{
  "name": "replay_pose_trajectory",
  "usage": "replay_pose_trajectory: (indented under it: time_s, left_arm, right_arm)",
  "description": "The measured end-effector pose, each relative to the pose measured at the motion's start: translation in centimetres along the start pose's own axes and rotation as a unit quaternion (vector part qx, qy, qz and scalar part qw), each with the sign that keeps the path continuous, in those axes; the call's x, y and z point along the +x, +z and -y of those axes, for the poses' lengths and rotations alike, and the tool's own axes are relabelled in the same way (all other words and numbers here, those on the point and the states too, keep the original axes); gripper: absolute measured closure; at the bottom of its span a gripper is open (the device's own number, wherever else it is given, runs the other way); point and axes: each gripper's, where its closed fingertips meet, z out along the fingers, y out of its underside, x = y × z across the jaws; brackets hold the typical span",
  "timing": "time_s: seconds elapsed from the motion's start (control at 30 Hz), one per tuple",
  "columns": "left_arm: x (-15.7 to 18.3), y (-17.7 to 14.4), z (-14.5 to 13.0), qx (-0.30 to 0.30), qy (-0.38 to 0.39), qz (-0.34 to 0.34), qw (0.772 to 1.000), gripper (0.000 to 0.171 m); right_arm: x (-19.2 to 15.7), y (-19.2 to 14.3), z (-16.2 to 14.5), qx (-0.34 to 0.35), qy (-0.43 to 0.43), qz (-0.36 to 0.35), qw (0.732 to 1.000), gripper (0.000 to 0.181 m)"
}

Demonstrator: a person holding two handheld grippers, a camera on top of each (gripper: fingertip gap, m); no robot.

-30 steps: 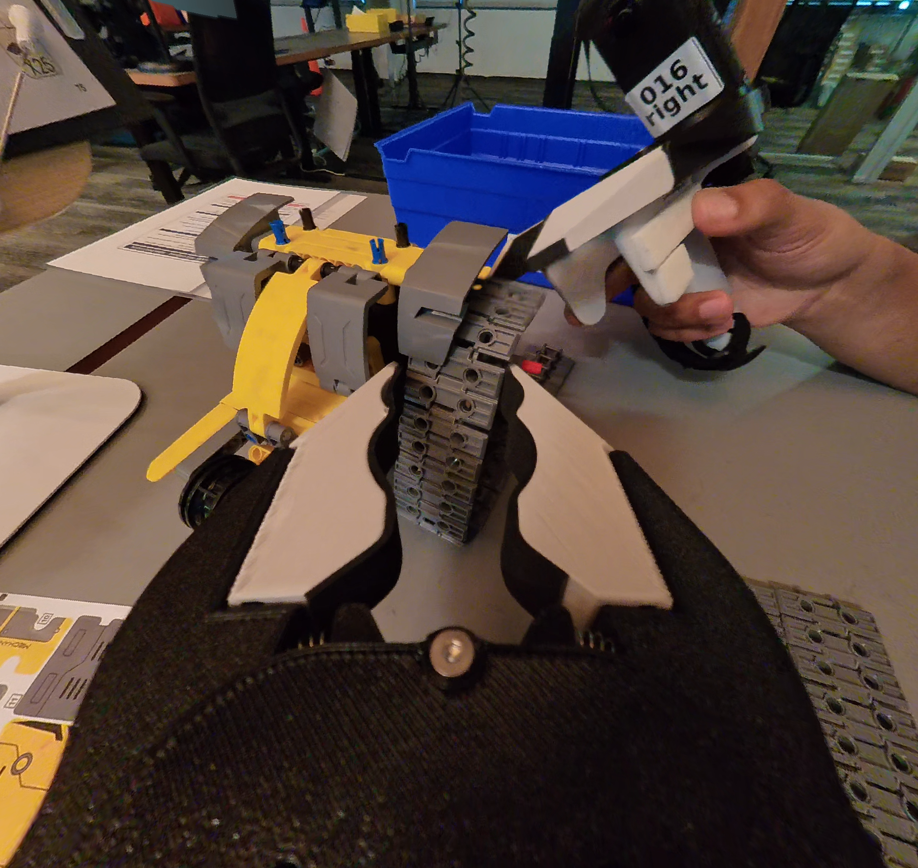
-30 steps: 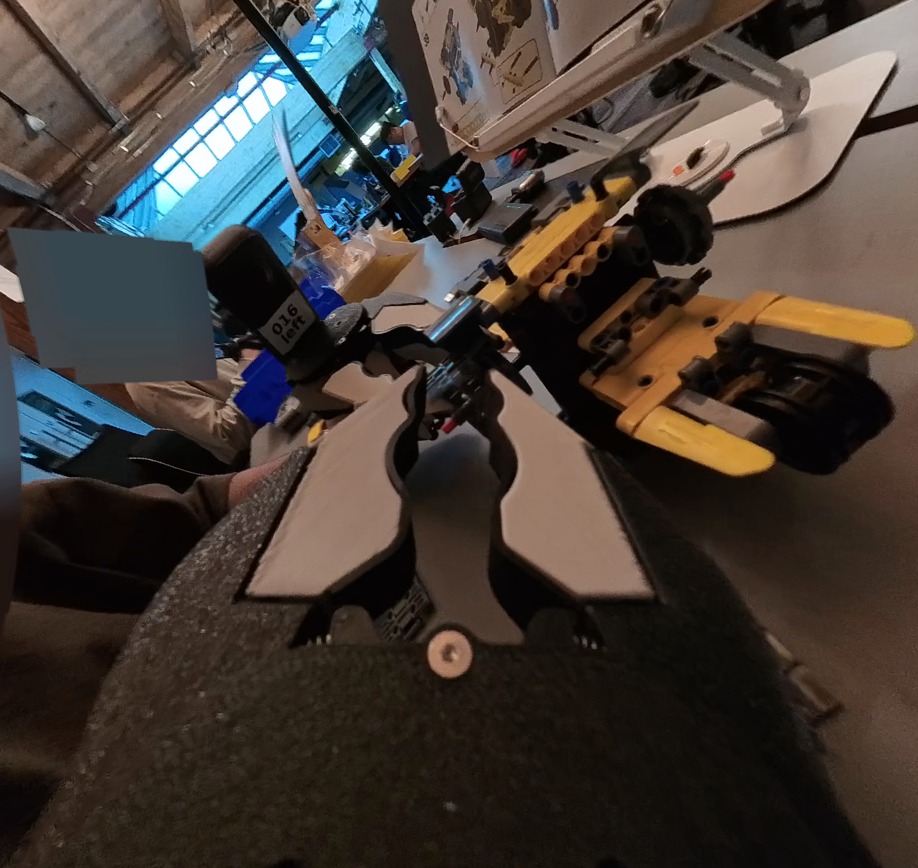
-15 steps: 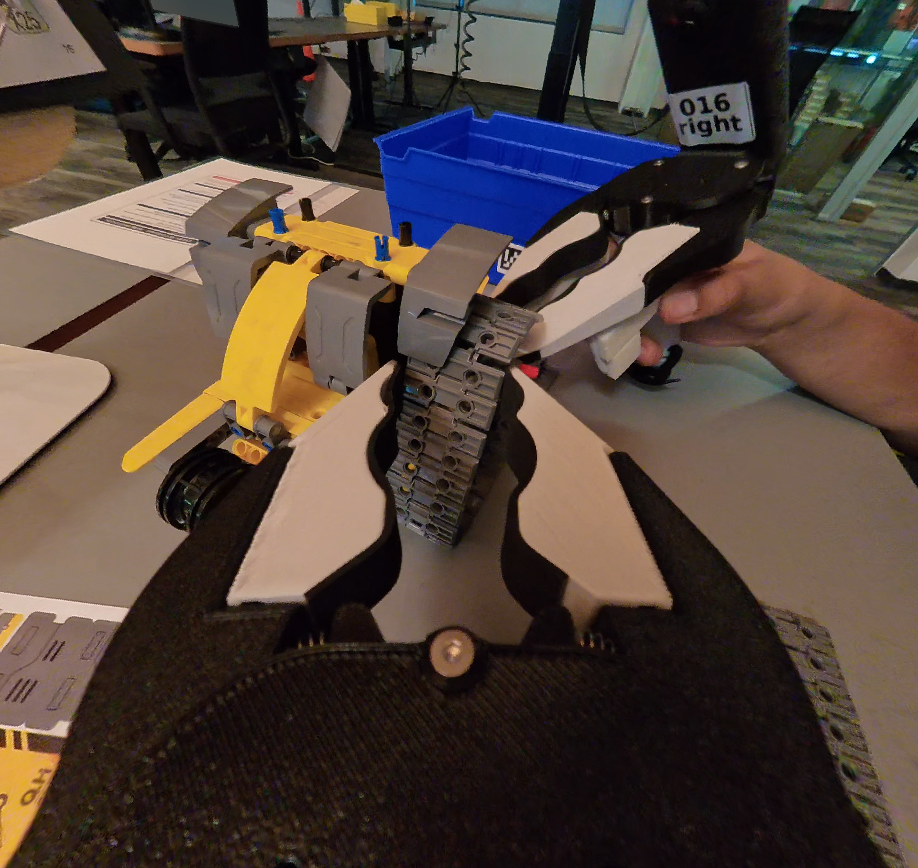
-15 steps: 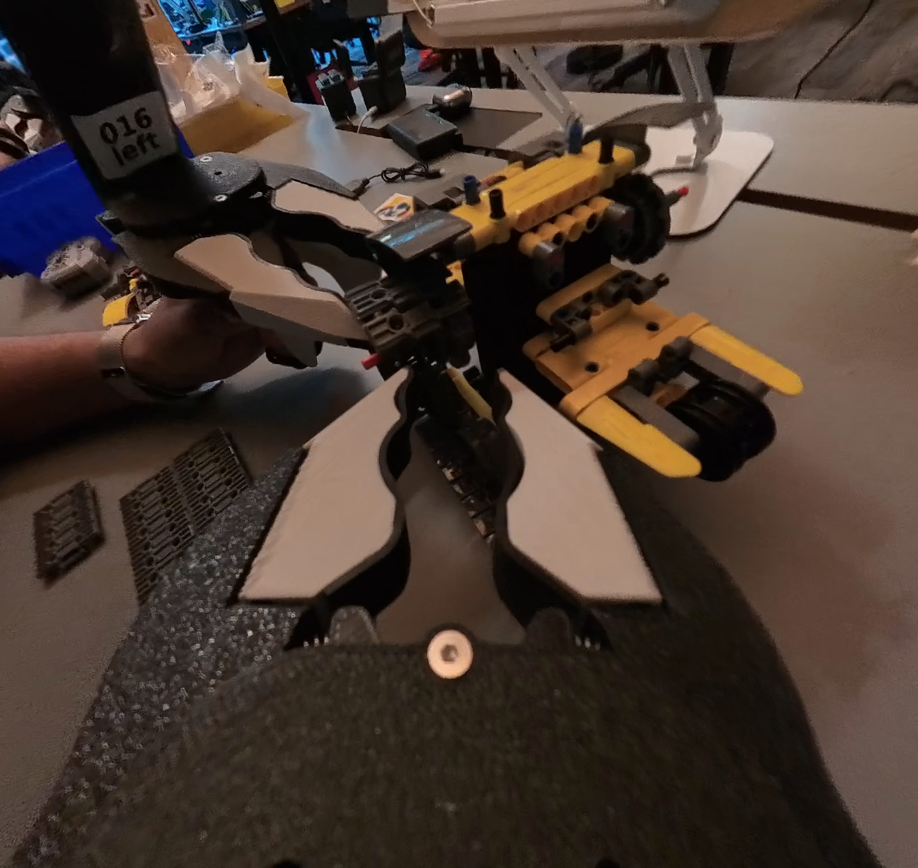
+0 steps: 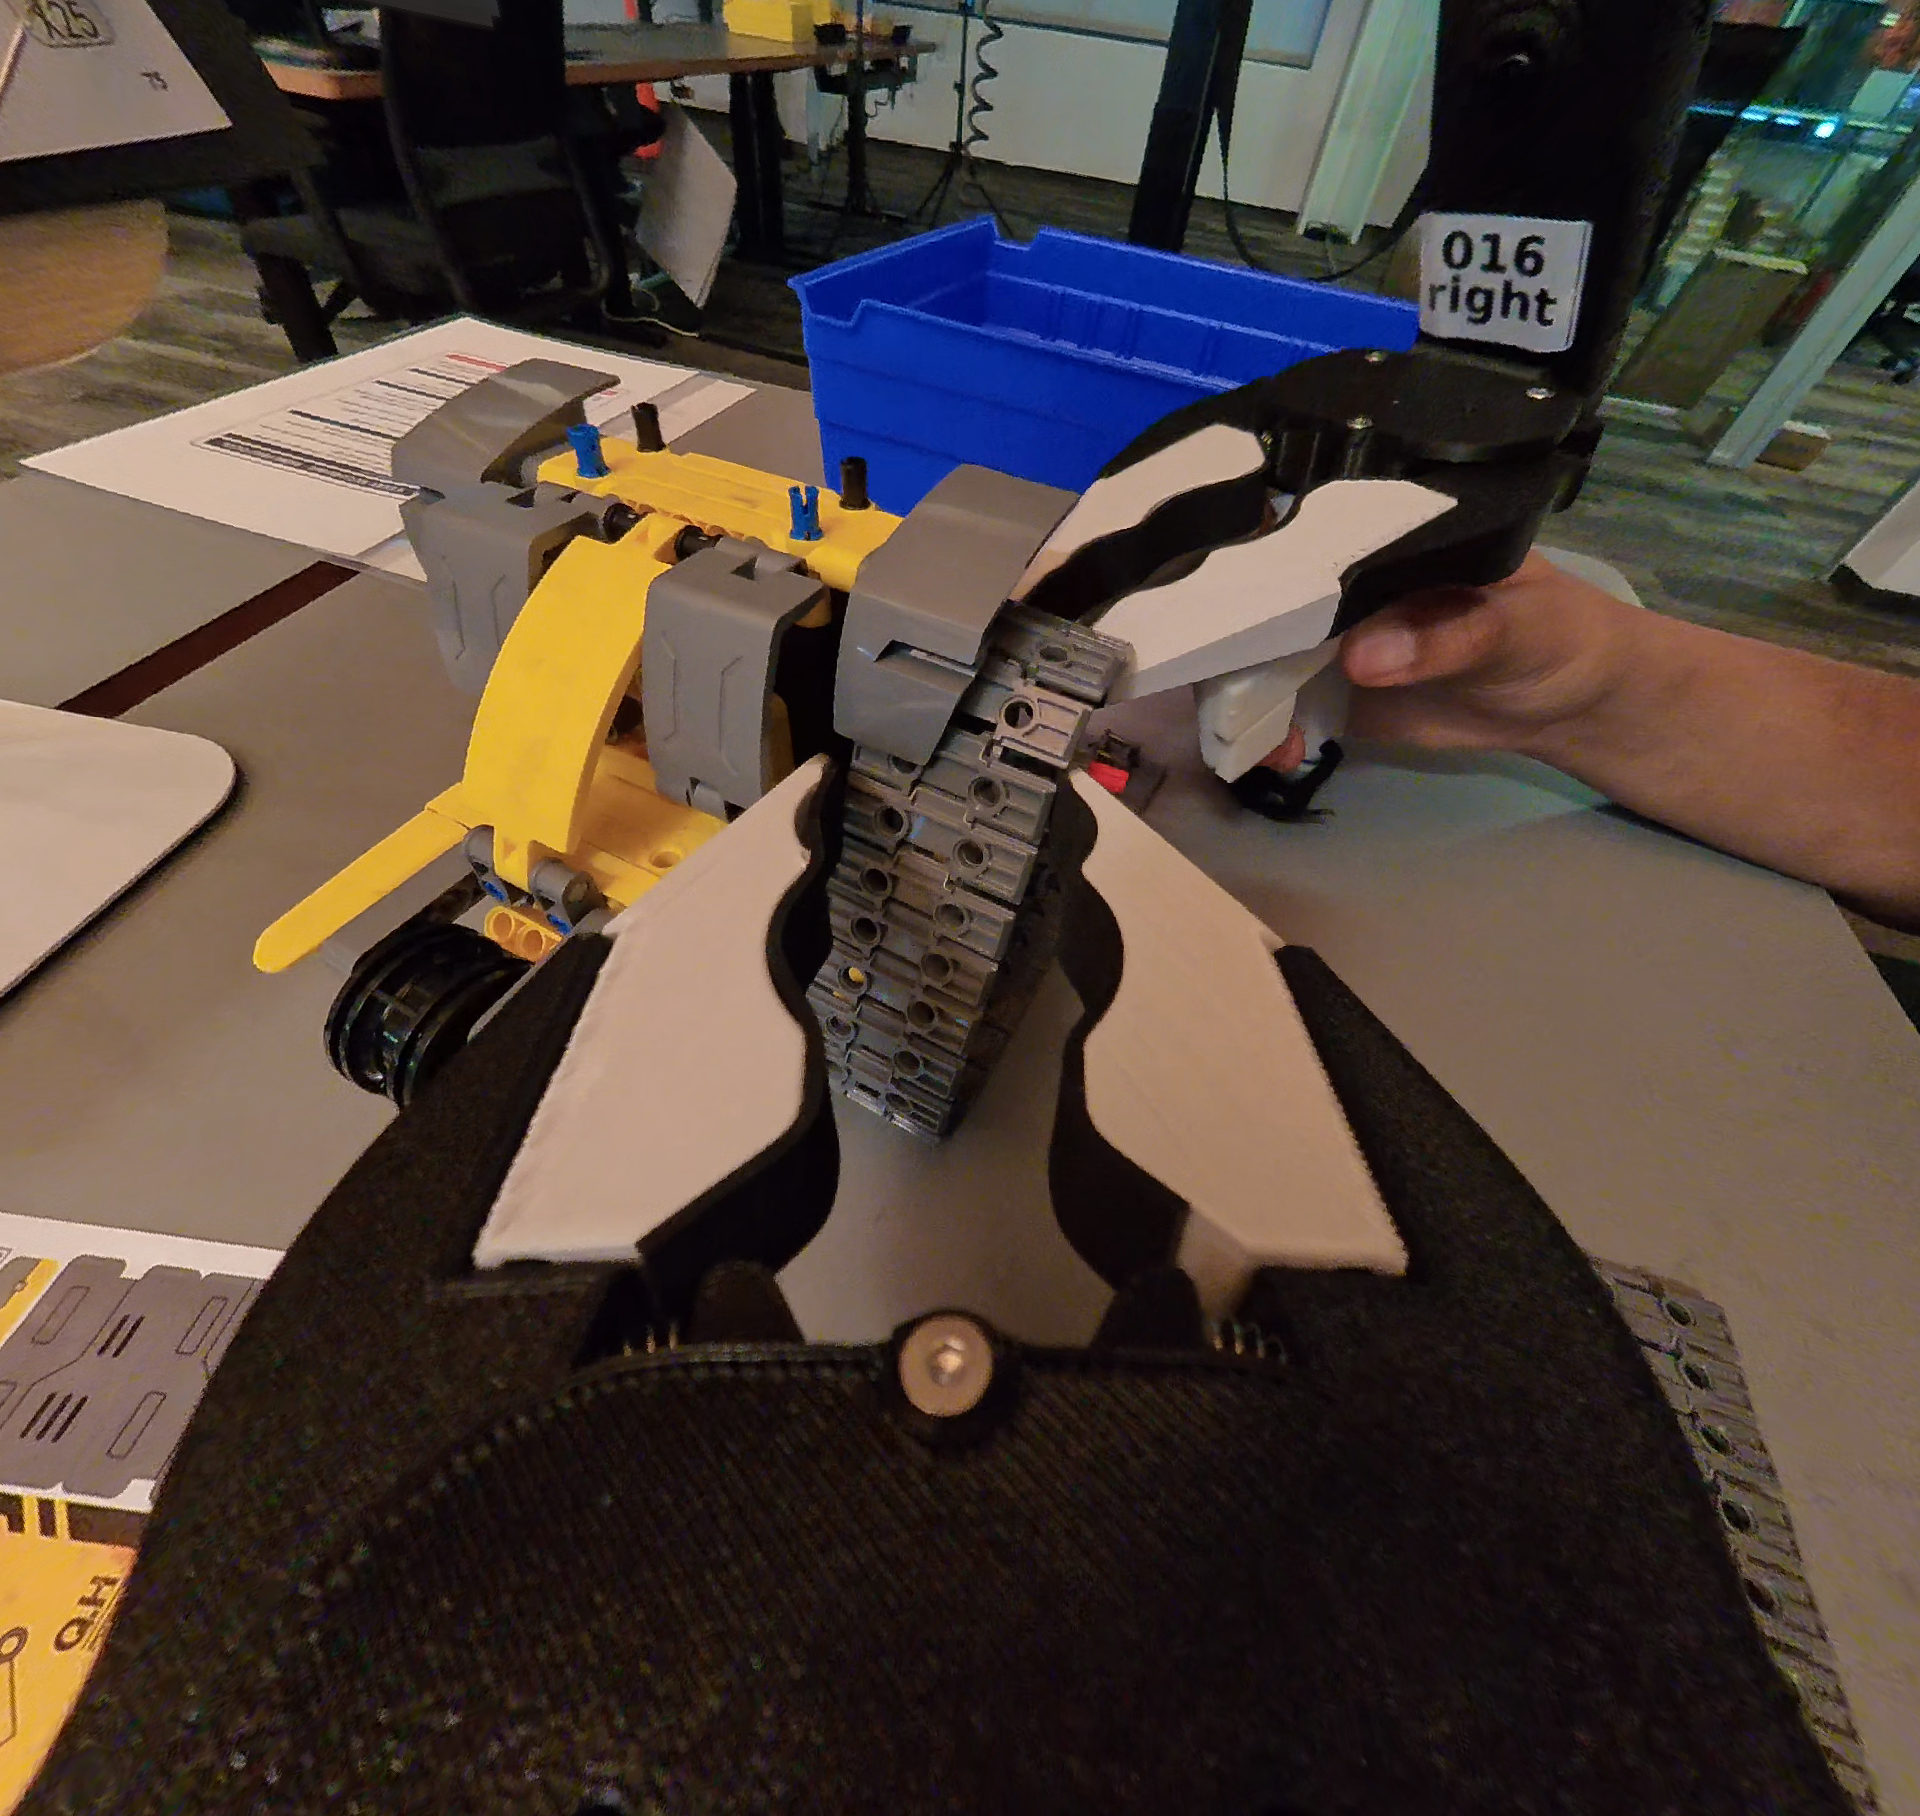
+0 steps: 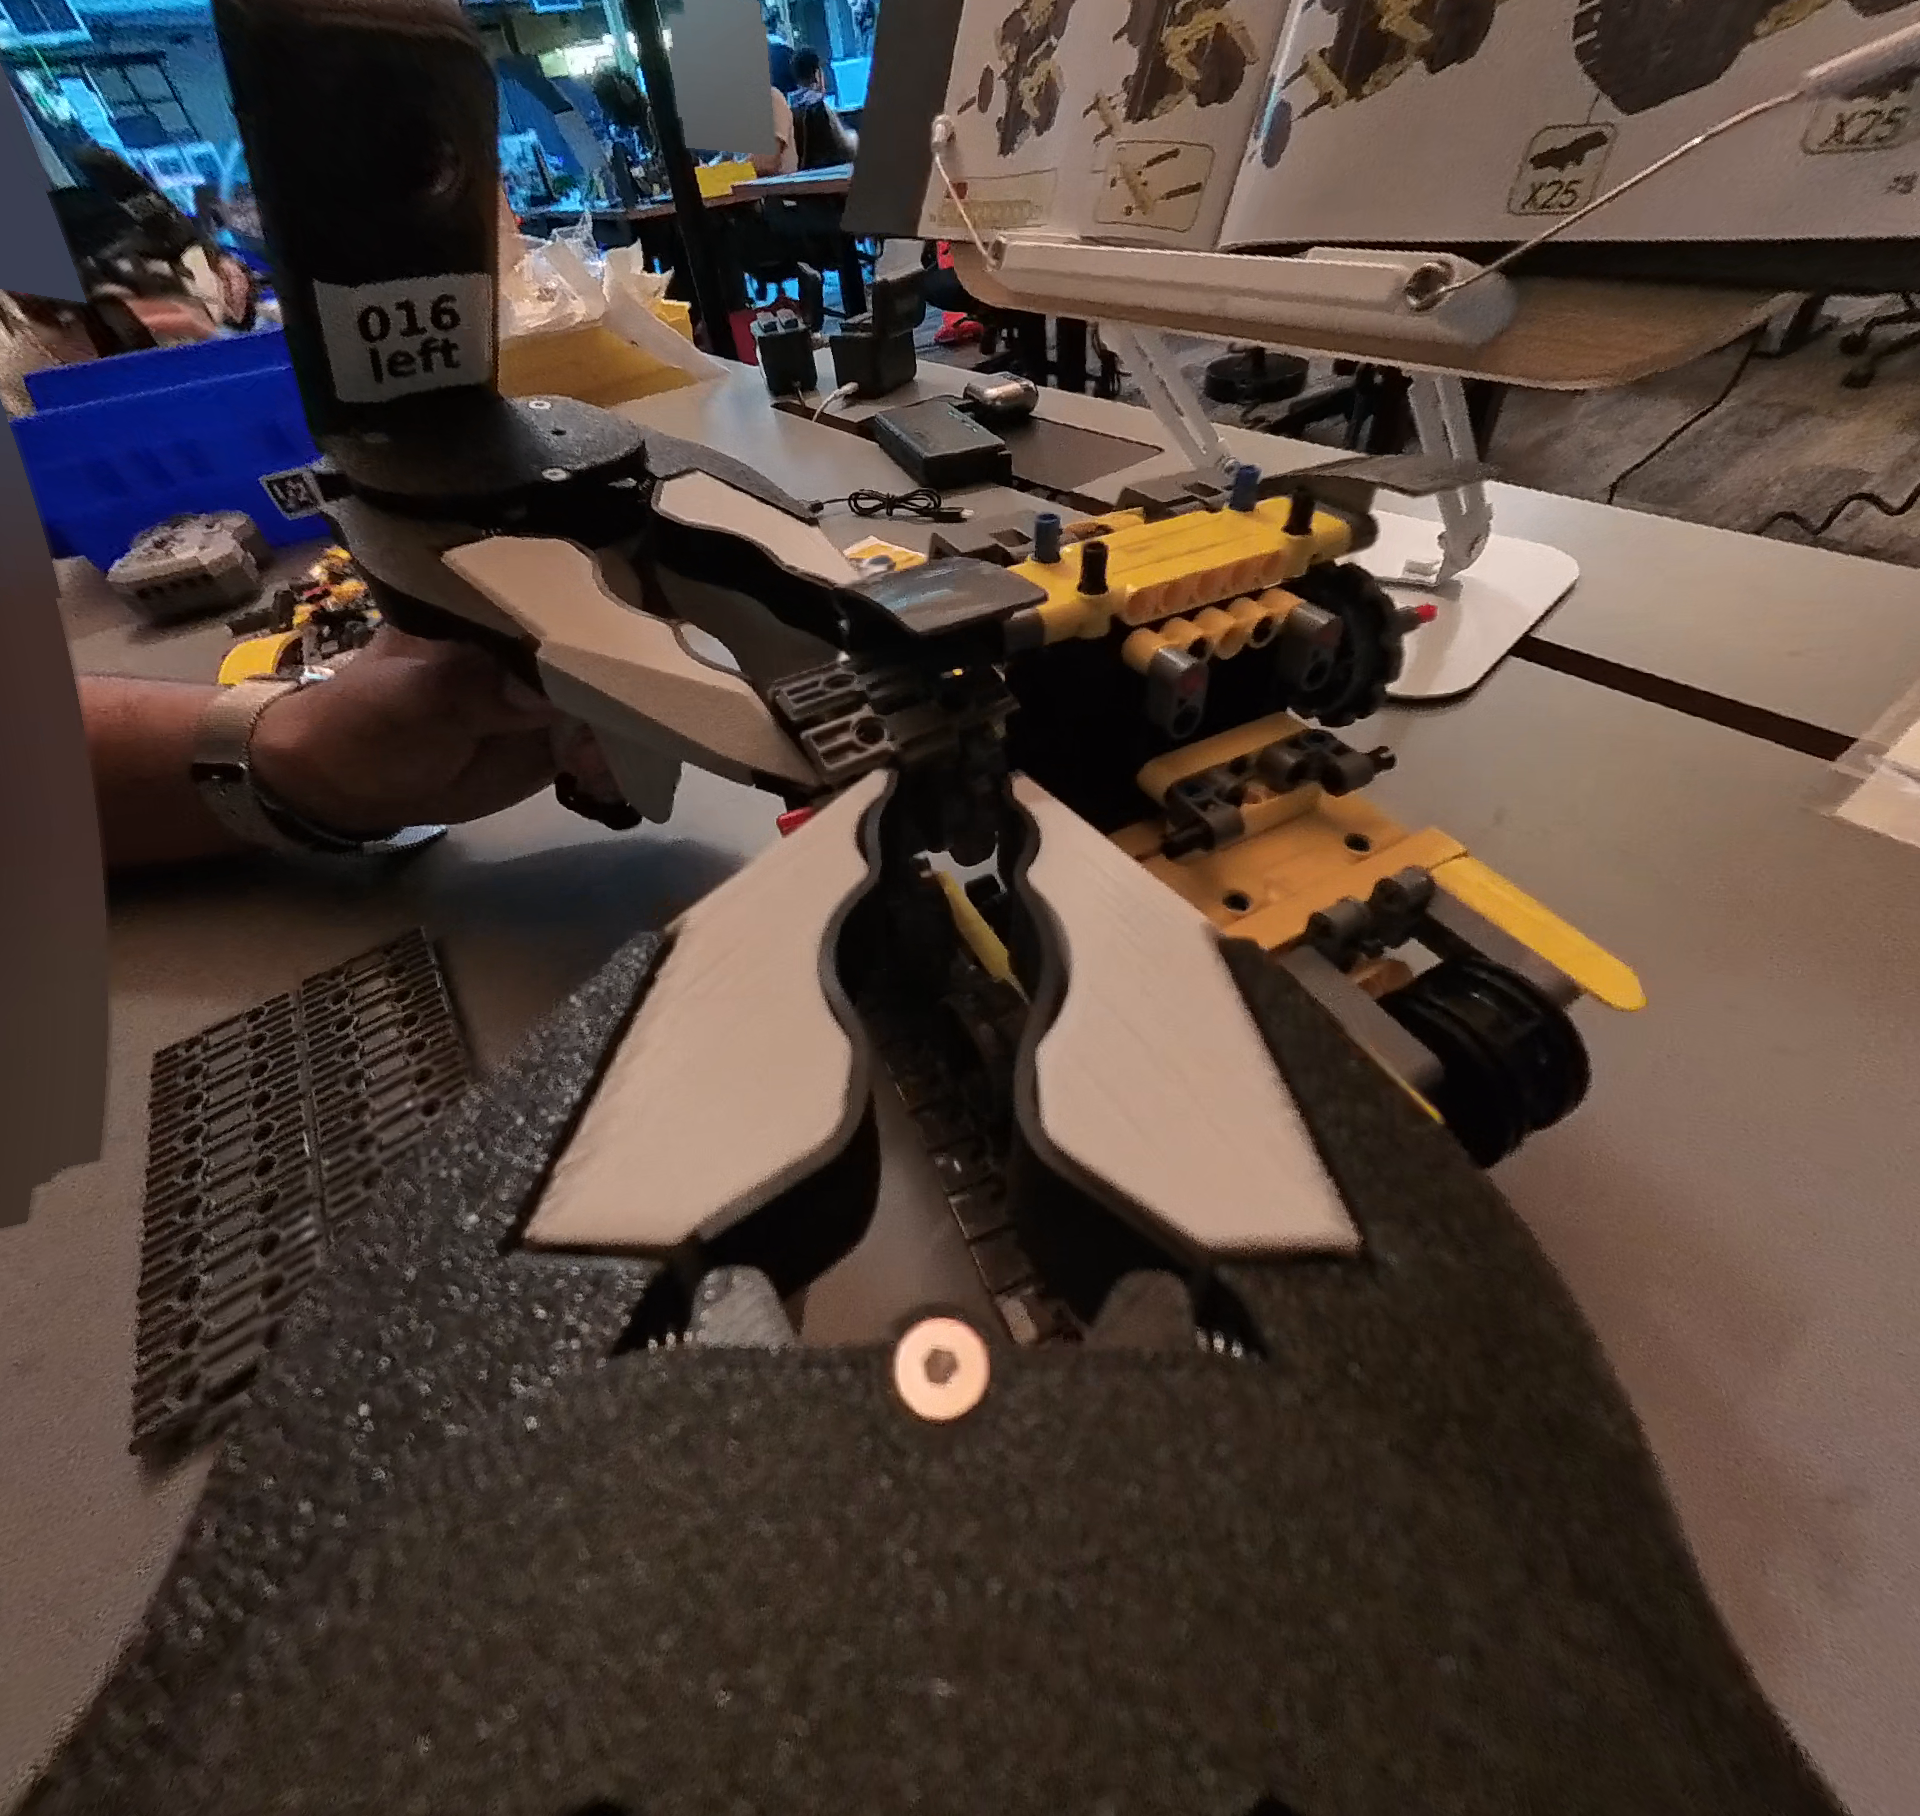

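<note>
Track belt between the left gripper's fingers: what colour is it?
The track belt is grey, seen best in the left wrist view.

Dim warm light, fisheye-warped edges

Matt grey plastic track links (image 5: 940,919); glossy blue plastic bin (image 5: 1049,353); smooth matt grey tabletop (image 5: 1507,1018)

Grey table (image 5: 1558,1039), crowded.

Yellow-grey brick model (image 5: 623,686) stands mid-table on its track (image 5: 935,935) and black wheel (image 5: 416,1018). Blue bin (image 5: 1039,353) behind it, printed sheet (image 5: 343,416) far left, white stand base (image 6: 1475,603) beside model. Loose track mats (image 6: 260,1143) and sticker sheet (image 5: 73,1371) near edge.
</note>
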Motion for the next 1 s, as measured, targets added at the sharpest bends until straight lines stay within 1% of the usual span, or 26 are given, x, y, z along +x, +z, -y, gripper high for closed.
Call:
replay_pose_trajectory:
  time_s: [0.13, 0.33, 0.53, 0.73, 0.87, 1.0]
  left_arm:
    - [0.4, -0.4, -0.1, 0.000, 0.001, -0.007, 1.000, 0.134]
    - [1.0, -2.2, -0.5, -0.007, -0.004, -0.017, 1.000, 0.135]
    - [1.9, -5.2, -1.4, -0.033, 0.008, -0.016, 0.999, 0.136]
    - [2.5, -7.8, -2.0, -0.032, 0.010, -0.018, 0.999, 0.139]
    - [2.8, -7.7, -1.9, -0.025, 0.012, -0.024, 0.999, 0.140]
    - [2.9, -7.1, -2.0, -0.021, -0.003, -0.029, 0.999, 0.139]
  right_arm:
    - [-0.6, -0.1, -0.1, -0.012, -0.030, 0.002, 0.999, 0.166]
    - [-2.4, 0.2, -0.1, -0.024, -0.043, 0.015, 0.999, 0.168]
    - [-5.5, 1.1, -0.2, -0.048, -0.068, 0.028, 0.996, 0.168]
    - [-8.0, 2.1, -0.3, -0.059, -0.100, 0.040, 0.992, 0.169]
    - [-8.1, 2.0, -0.4, -0.055, -0.110, 0.040, 0.992, 0.169]
    - [-7.8, 1.5, -0.4, -0.050, -0.091, 0.055, 0.993, 0.169]
